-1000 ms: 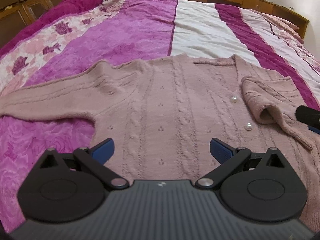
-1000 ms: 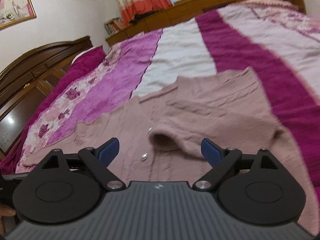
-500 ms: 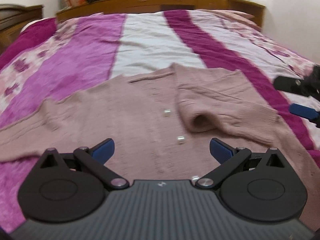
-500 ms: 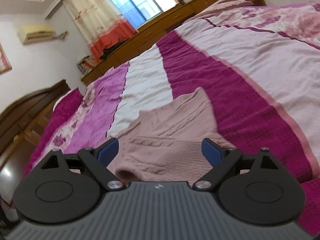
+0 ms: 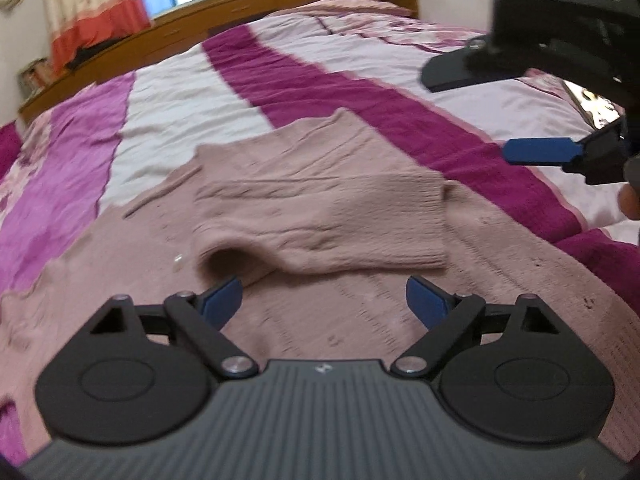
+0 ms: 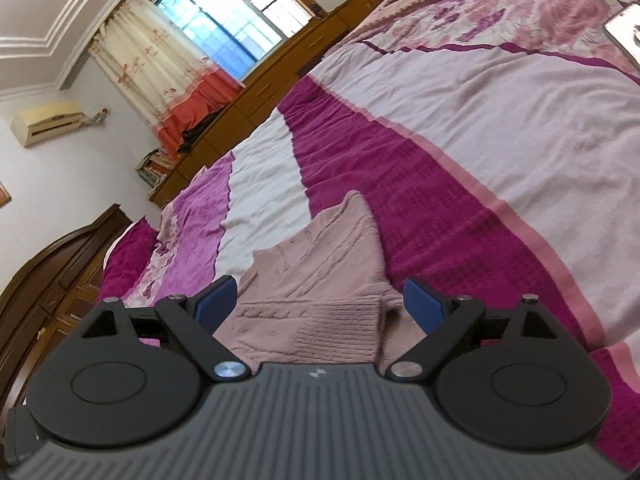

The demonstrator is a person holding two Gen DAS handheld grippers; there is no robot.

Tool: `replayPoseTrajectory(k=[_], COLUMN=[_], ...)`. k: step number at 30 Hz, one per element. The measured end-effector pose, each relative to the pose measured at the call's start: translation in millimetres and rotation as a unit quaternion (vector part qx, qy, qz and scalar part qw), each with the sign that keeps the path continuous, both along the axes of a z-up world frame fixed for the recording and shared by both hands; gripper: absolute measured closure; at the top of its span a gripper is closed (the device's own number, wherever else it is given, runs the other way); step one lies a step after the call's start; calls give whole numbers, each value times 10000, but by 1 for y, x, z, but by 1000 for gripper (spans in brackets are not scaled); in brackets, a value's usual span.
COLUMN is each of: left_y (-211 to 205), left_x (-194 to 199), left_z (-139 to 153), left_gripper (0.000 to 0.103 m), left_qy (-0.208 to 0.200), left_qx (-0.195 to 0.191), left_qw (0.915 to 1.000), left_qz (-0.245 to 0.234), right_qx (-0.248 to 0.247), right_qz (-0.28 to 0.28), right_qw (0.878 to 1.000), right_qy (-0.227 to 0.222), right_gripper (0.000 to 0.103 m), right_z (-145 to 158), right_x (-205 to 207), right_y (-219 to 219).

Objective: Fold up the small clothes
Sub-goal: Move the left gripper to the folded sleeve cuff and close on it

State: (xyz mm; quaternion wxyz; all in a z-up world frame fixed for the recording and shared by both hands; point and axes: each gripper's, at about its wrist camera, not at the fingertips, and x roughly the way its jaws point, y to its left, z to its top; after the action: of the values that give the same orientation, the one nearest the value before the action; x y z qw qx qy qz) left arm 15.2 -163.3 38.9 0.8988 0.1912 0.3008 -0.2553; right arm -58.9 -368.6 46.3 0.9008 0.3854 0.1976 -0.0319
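Cardigan (image 5: pixel 320 240), dusty-pink cable knit, lies flat on the striped magenta-and-white bedspread (image 5: pixel 360 92), one sleeve (image 5: pixel 316 224) folded across its front; pearl buttons just beside the sleeve cuff. Left gripper (image 5: pixel 324 300): jaws spread, having just been closing a little, with nothing between them; compared with a second earlier it has swung from the cardigan's middle to the folded-sleeve side. Right gripper (image 6: pixel 320 304): jaws spread, empty, hovering over that same side's edge, having likewise swung outward. Judgement: both tongs appear to be lining up for the next fold of this side panel.
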Motion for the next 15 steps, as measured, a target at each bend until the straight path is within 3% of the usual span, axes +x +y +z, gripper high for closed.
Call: replayPoseTrajectory(k=[5, 9, 15], left_y=[-17, -23, -33], left_x=[2, -1, -11], left_z=[-8, -9, -5], left_gripper=[33, 33, 33], left_qy=[11, -130, -319], left_qx=[111, 121, 359], left_qw=[9997, 9989, 9915], left_qz=[-232, -437, -1209], right_qx=[218, 253, 379], right_qz=[-25, -48, -45], right_qw=[9997, 9997, 9993], right_qy=[76, 18, 37], right_gripper=[9, 9, 9], right_z=[-8, -9, -11], right_x=[0, -1, -1], right_y=[-6, -10, -16])
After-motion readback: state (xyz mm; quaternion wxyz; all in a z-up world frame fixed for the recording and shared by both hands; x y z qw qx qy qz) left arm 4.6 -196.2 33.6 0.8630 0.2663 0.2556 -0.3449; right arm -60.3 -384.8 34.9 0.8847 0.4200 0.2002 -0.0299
